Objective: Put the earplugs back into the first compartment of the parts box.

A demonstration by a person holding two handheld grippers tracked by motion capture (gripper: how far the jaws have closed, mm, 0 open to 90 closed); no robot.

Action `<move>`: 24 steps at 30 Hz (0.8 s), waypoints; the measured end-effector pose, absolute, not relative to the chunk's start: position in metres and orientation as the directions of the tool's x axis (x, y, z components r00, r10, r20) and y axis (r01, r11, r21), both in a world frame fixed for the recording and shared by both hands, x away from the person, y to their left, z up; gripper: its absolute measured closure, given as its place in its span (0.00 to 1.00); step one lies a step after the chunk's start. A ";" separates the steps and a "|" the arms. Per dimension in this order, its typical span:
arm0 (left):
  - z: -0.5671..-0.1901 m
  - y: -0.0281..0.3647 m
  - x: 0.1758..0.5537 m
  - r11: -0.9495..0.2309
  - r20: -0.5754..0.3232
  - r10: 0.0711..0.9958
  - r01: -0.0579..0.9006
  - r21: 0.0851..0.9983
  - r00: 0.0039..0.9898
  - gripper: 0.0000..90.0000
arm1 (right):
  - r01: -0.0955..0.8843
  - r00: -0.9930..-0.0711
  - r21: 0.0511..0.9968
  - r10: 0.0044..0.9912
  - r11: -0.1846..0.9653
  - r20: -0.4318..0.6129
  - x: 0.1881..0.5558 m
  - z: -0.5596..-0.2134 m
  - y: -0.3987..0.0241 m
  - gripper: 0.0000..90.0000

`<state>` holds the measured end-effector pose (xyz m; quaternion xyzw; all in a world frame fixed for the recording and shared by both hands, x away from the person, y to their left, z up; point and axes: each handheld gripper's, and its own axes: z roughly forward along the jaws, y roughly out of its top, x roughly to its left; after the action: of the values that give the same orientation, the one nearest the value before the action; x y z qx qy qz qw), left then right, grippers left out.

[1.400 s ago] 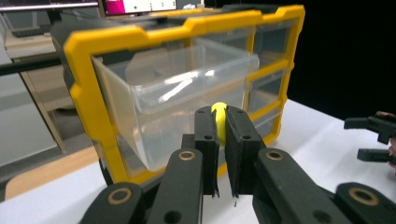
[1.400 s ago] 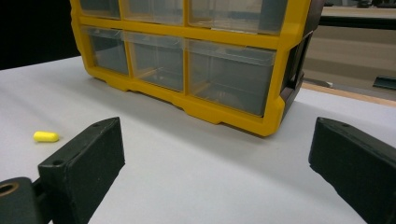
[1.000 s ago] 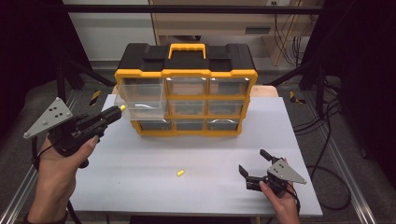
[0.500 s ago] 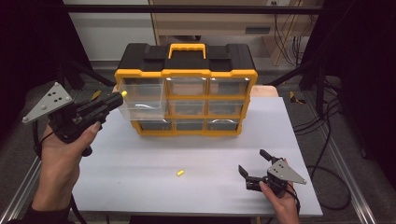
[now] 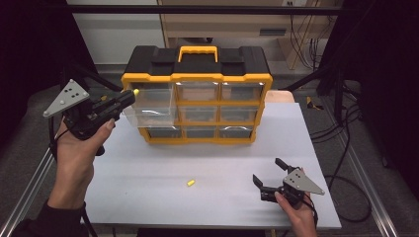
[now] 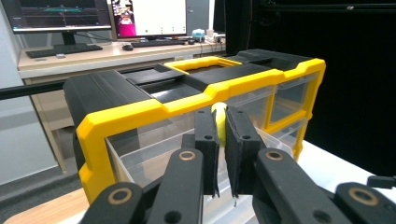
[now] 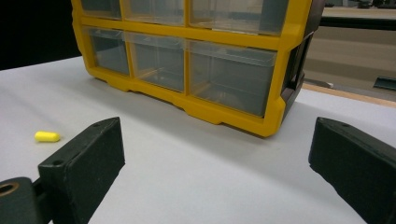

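The left hand-held gripper (image 5: 129, 95) pinches a small yellow capsule-shaped piece (image 6: 219, 122) between its pads, held above the pulled-out clear top-left drawer (image 5: 148, 111) of the yellow-and-black organizer (image 5: 197, 94). The piece looks light, smooth and rounded, so it could easily squirt out sideways; a grip across its middle seems safest. A second yellow piece (image 5: 190, 183) lies on the white bench (image 5: 148, 177), well apart from the organizer. The right hand-held gripper (image 5: 269, 178) rests low near the bench's front edge, its jaws spread and holding nothing.
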<state>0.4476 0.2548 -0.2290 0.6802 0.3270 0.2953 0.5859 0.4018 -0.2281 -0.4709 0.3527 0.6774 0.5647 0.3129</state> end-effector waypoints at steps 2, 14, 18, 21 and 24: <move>-0.229 0.254 0.450 -0.100 0.018 0.793 0.101 0.990 0.609 0.93 | 0.125 -0.555 0.986 0.832 0.114 -0.026 0.402 -0.471 -0.228 0.04; -0.234 0.254 0.463 -0.098 0.009 0.809 0.120 0.988 0.587 0.93 | 0.127 -0.553 0.985 0.832 0.114 -0.025 0.402 -0.471 -0.228 0.04; -0.234 0.253 0.465 -0.108 0.020 0.816 0.119 0.987 0.577 0.93 | 0.129 -0.553 0.985 0.833 0.112 -0.022 0.402 -0.471 -0.228 0.04; -0.235 0.252 0.466 -0.111 0.020 0.815 0.122 0.986 0.580 0.93 | 0.127 -0.554 0.985 0.832 0.113 -0.024 0.402 -0.471 -0.228 0.04; -0.236 0.250 0.468 -0.117 0.022 0.812 0.127 0.985 0.583 0.93 | 0.128 -0.555 0.985 0.832 0.113 -0.023 0.402 -0.471 -0.228 0.04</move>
<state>0.4683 0.2495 -0.2355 0.6840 0.3431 0.3012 0.5690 0.4019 -0.2279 -0.4713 0.3540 0.6776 0.5641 0.3121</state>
